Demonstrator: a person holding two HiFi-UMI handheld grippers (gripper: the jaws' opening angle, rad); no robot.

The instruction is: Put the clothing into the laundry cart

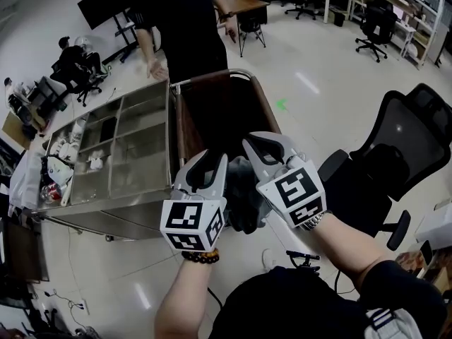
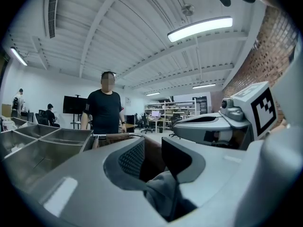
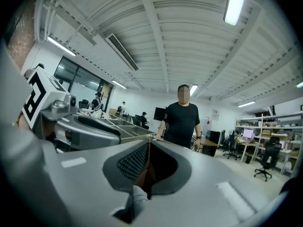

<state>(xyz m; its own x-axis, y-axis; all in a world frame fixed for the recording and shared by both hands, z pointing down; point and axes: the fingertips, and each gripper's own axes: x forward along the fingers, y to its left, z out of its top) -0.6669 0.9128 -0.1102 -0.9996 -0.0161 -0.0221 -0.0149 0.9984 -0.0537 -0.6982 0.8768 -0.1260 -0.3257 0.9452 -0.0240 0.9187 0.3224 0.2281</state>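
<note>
- The laundry cart (image 1: 263, 102), a metal frame with a dark brown bag, stands open-topped ahead; a person in black (image 1: 185, 27) stands at its far end.
- A steel trolley (image 1: 141, 193) touches the cart's left side. Its top is split into several compartments; the left ones hold small white and dark items too small to name.
- The clothing (image 1: 244, 198), a dark grey bunch, hangs in the air between the 2 grippers at the cart's near end. I cannot tell whether it is over the rim.
- The left gripper (image 1: 214, 159) points level toward the cart. Its jaws stand well apart, with a thick fold of the clothing wedged between them near their base.
- The right gripper (image 1: 267, 141), just beside the left one, has its jaws pressed together, pinching a thin edge of the clothing low between them.
</note>
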